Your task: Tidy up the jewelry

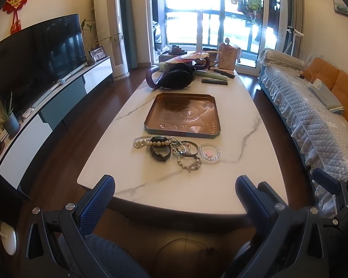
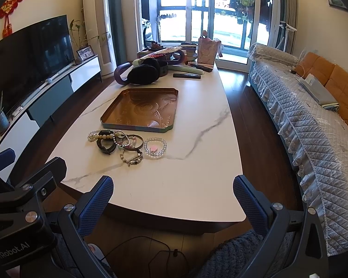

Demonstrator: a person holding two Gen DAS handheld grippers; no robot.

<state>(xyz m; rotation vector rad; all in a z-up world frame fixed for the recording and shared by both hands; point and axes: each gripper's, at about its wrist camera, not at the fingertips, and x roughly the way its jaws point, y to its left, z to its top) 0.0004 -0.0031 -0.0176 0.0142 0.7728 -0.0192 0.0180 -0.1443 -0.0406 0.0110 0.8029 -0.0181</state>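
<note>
Copper-toned square tray (image 1: 150,118), scalloped corners, embossed floor, teal outer wall; lies flat mid-worktop, nothing in it. Jewelry sits in a cluster just in front of its near edge. From the left: pearl bracelet (image 1: 139,142); dark watch (image 1: 159,154) with a strand of large cream beads (image 1: 159,142) across its strap; metal bangle (image 1: 188,151) overlapping thin beaded bracelets; mixed-bead bracelet (image 1: 189,164) nearest; clear crystal bracelet (image 1: 210,153) with a pink piece inside, slightly apart on the right.

Copper tray (image 1: 182,115) — white-marbled table (image 1: 239,120)
</note>
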